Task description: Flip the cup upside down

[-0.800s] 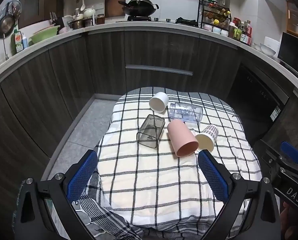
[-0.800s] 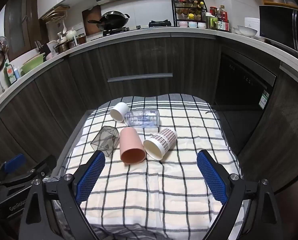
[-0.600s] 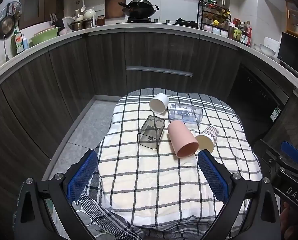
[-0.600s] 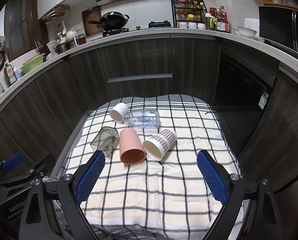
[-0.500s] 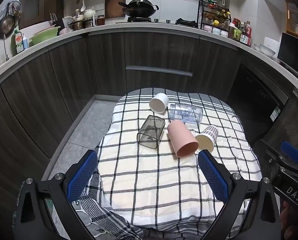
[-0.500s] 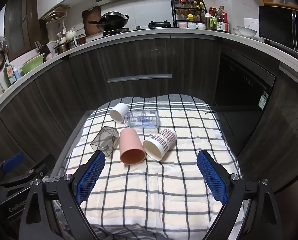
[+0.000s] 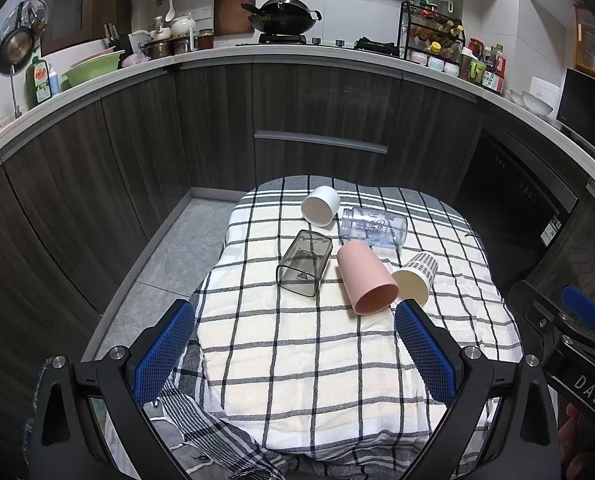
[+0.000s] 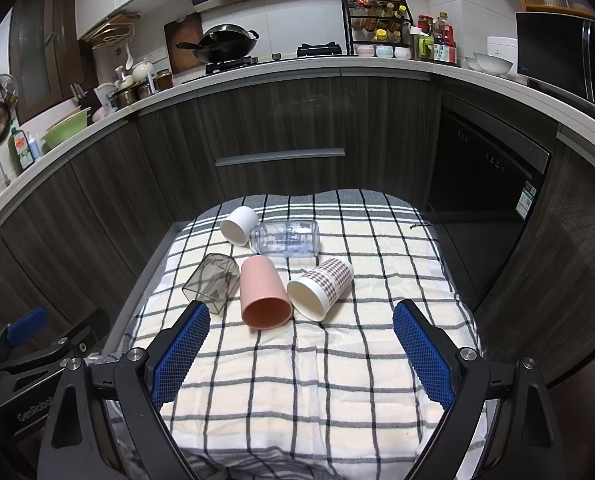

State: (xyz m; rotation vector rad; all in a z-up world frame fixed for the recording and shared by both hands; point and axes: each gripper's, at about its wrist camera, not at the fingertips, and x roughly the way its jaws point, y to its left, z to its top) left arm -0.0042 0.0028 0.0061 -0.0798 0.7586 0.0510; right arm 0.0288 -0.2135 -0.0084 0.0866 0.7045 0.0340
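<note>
Several cups lie on their sides on a checked cloth (image 7: pixel 317 352) over a small table: a pink cup (image 7: pixel 365 278) (image 8: pixel 262 292), a smoky square cup (image 7: pixel 304 262) (image 8: pixel 211 278), a white cup (image 7: pixel 320 205) (image 8: pixel 239 225), a clear printed cup (image 7: pixel 373 227) (image 8: pixel 285 238) and a checked paper cup (image 7: pixel 415 278) (image 8: pixel 321 283). My left gripper (image 7: pixel 295 344) is open and empty, above the cloth's near part. My right gripper (image 8: pixel 301 350) is open and empty, nearer than the cups.
Dark kitchen cabinets (image 7: pixel 317 112) curve around the table, with a crowded counter on top. A dishwasher front (image 8: pixel 489 184) stands to the right. Grey floor (image 7: pixel 169 256) lies left of the table. The right gripper's body shows at the left wrist view's right edge (image 7: pixel 569 344).
</note>
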